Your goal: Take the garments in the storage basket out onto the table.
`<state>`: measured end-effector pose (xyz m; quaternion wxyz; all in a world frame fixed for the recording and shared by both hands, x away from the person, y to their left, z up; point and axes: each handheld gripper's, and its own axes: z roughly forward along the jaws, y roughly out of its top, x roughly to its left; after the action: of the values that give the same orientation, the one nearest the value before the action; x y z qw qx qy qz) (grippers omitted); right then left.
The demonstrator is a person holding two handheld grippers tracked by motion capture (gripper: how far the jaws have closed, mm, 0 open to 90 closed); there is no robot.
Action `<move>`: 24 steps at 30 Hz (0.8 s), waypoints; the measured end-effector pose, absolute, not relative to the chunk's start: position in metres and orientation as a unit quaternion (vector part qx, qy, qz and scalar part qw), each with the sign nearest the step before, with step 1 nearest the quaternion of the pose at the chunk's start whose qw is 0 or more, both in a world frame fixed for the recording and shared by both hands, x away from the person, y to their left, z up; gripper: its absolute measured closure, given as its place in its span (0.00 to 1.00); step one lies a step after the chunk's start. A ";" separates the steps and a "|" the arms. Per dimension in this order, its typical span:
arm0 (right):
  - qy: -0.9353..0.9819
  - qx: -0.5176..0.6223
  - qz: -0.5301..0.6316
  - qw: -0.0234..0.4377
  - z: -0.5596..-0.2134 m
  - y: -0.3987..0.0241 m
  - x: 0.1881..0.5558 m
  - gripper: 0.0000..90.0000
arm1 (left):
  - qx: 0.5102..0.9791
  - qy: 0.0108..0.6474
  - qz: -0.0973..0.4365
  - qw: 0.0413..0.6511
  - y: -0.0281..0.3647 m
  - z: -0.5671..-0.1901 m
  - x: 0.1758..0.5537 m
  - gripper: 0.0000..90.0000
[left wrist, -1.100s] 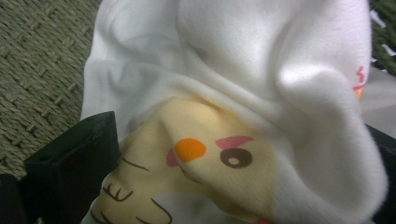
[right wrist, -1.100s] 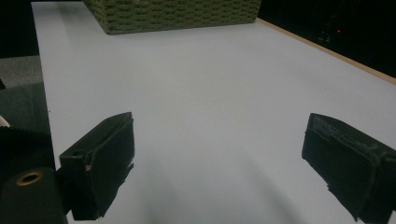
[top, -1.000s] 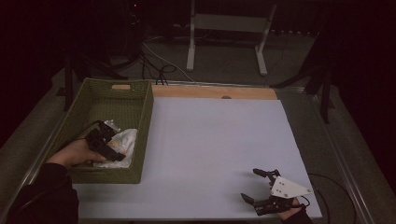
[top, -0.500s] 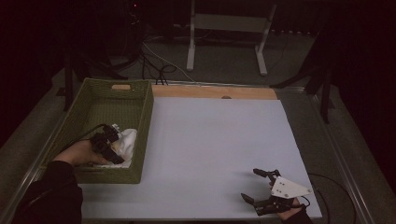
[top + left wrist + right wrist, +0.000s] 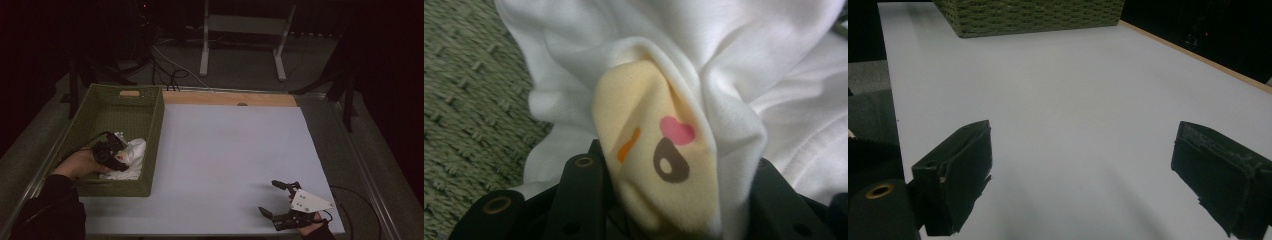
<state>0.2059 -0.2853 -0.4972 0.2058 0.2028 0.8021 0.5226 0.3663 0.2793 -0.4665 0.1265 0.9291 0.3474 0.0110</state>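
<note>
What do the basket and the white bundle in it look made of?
Basket: green woven fibre, matte; coarse plaited texture shows in the left gripper view, whether natural or synthetic is unclear. White garment: soft knit fabric, likely cotton, with limp folds and a stitched seam; its pale yellow part carries printed shapes and sits between the left gripper's jaws.

The left gripper (image 5: 116, 151) is found shifted within the green woven basket (image 5: 153, 131): a second ago it was laid over the near left part of the white garment (image 5: 131, 159), and it is now seen slightly farther in, over the garment's middle. The person's left hand (image 5: 80, 163) is drawn closer to the cloth. In the left gripper view a fold of the garment, with its pale yellow printed patch (image 5: 655, 150), is pinched between the black jaws.
</note>
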 end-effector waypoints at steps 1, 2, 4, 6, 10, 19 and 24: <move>0.802 0.203 0.522 0.206 -0.497 -0.286 0.206 0.11 | 0.926 0.352 0.016 0.133 0.282 -0.465 0.366 0.73; 0.802 0.204 0.522 0.206 -0.497 -0.286 0.206 0.11 | 0.922 0.356 0.020 0.148 0.286 -0.462 0.365 0.73; 0.802 0.204 0.522 0.206 -0.497 -0.286 0.206 0.11 | 0.912 0.373 0.022 0.169 0.292 -0.457 0.364 0.73; 0.803 0.203 0.522 0.207 -0.497 -0.286 0.206 0.11 | 0.900 0.388 0.033 0.194 0.300 -0.451 0.364 0.73; 0.801 0.205 0.522 0.208 -0.497 -0.285 0.206 0.11 | 0.888 0.397 0.051 0.225 0.304 -0.444 0.362 0.73; 0.802 0.204 0.522 0.208 -0.497 -0.286 0.206 0.11 | 0.848 0.450 0.107 0.260 0.316 -0.421 0.363 0.73; 0.800 0.205 0.524 0.208 -0.497 -0.286 0.206 0.11 | 0.823 0.462 0.133 0.303 0.323 -0.408 0.359 0.73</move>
<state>0.2057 -0.2858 -0.4971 0.2080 0.2051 0.8000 0.5241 0.3593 0.3234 -0.4081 0.3027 0.8229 0.4621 0.1327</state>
